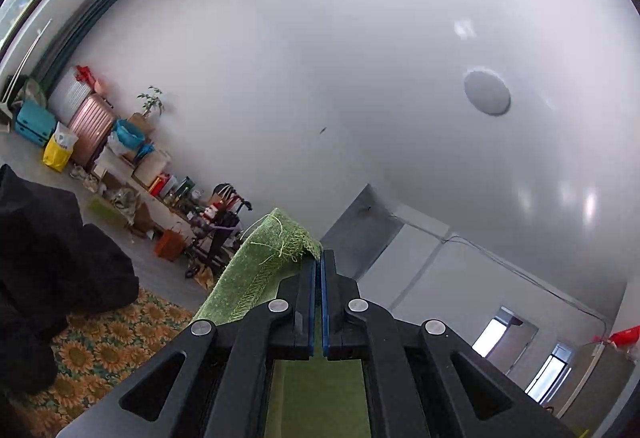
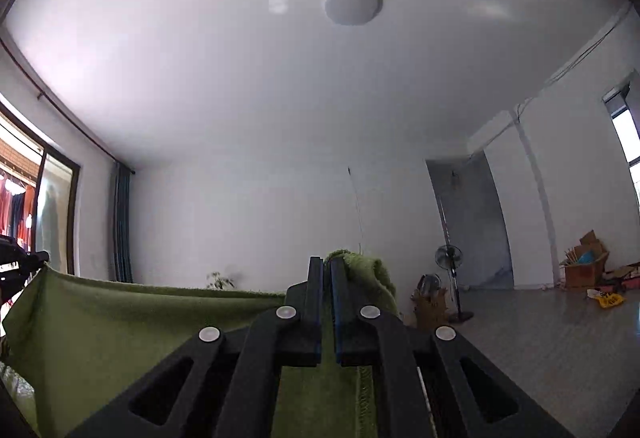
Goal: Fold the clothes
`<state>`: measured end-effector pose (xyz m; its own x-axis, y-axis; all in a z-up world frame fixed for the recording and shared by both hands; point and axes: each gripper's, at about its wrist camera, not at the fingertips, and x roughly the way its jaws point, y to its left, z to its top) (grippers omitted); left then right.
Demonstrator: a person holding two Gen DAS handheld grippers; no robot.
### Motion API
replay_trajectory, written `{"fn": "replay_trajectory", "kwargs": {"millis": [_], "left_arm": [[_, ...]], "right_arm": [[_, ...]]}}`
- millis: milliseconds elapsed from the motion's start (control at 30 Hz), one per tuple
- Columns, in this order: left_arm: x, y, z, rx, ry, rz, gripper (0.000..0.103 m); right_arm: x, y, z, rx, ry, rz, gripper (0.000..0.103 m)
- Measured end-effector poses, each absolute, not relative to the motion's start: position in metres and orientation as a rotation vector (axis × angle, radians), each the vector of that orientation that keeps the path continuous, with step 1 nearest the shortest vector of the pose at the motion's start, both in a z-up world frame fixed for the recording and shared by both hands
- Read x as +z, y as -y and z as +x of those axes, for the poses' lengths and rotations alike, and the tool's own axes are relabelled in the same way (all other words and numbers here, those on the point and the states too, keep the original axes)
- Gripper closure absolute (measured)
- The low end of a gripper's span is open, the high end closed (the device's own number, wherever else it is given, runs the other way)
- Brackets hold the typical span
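Left gripper (image 1: 319, 266): jaws pinched tight on a corner of green cloth (image 1: 256, 266), frayed stitched hem trailing toward 8 o'clock. Right gripper (image 2: 326, 270): likewise clamped on the opposite corner, fabric bunched over the right finger at 1 o'clock. Cloth held aloft, top edge stretched between both grippers, running off toward 9 o'clock in the right view to the other tool. Soft, light, limp by the look of it; likely to sag and swing. Loose threads at the hem, so best gripped on the corners, inside the stitching. Beyond: black garment heap (image 1: 44, 262) on sunflower-print covering (image 1: 104, 342), at 9 o'clock.
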<state>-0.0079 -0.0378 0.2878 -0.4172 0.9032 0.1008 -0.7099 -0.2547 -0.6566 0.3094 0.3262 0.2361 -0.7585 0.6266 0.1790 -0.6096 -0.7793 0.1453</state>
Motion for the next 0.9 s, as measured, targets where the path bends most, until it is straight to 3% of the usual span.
{"fn": "replay_trajectory", "kwargs": {"millis": [167,300,400,533,667,900], "left_arm": [[0.251,-0.05,-0.084,1.979,0.724,-0.559,0.102],[0.264,-0.113,-0.134,2.109,0.672,-0.609,0.102],[0.321,-0.121,-0.122,2.092,0.626,-0.377,0.102],[0.36,-0.094,-0.079,2.086,0.502,-0.05,0.102],[0.286,-0.091,-0.09,2.05,0.512,-0.251,0.102],[0.016,-0.091,-0.108,2.203,0.528,-0.775,0.102]], "right_arm": [[0.224,-0.407,0.208,2.393,-0.18,0.063,0.099],[0.274,-0.416,0.17,2.365,-0.04,0.195,0.099],[0.305,-0.395,0.18,2.37,0.014,0.378,0.099],[0.275,-0.392,0.176,2.365,0.032,0.299,0.099],[0.171,-0.414,0.185,2.395,-0.172,0.036,0.099],[-0.012,-0.452,0.202,2.367,-0.526,-0.43,0.099]]}}
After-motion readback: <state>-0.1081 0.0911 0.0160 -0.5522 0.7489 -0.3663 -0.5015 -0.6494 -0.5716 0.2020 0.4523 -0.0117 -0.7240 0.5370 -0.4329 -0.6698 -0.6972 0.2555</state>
